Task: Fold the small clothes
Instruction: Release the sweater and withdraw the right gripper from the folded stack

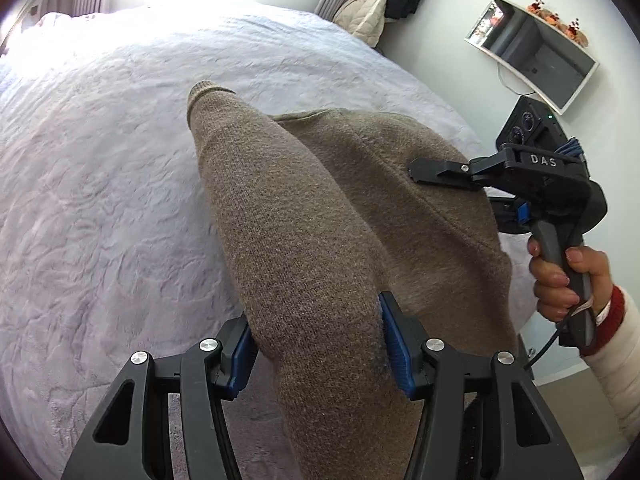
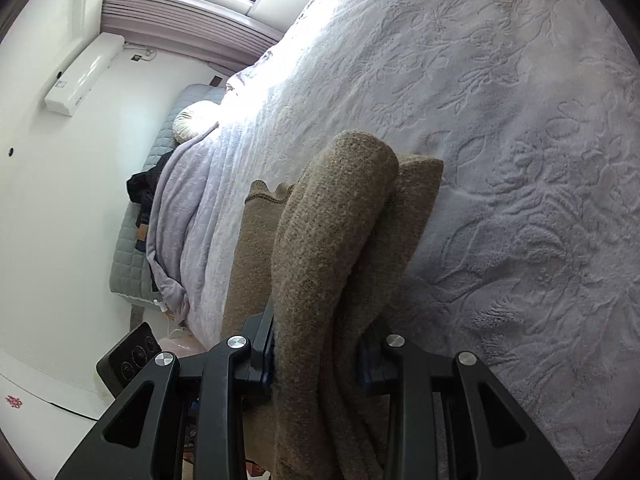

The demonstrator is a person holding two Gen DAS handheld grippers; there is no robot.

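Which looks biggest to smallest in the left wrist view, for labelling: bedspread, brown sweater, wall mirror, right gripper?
1. bedspread
2. brown sweater
3. right gripper and wall mirror: they look alike, and the gripper is nearer, so unranked.

The bed [image 1: 100, 160] is viewed downward at close range from the left wrist; from the right, it is seen rolled sideways (the brown sweater [image 1: 320, 220] is shared).
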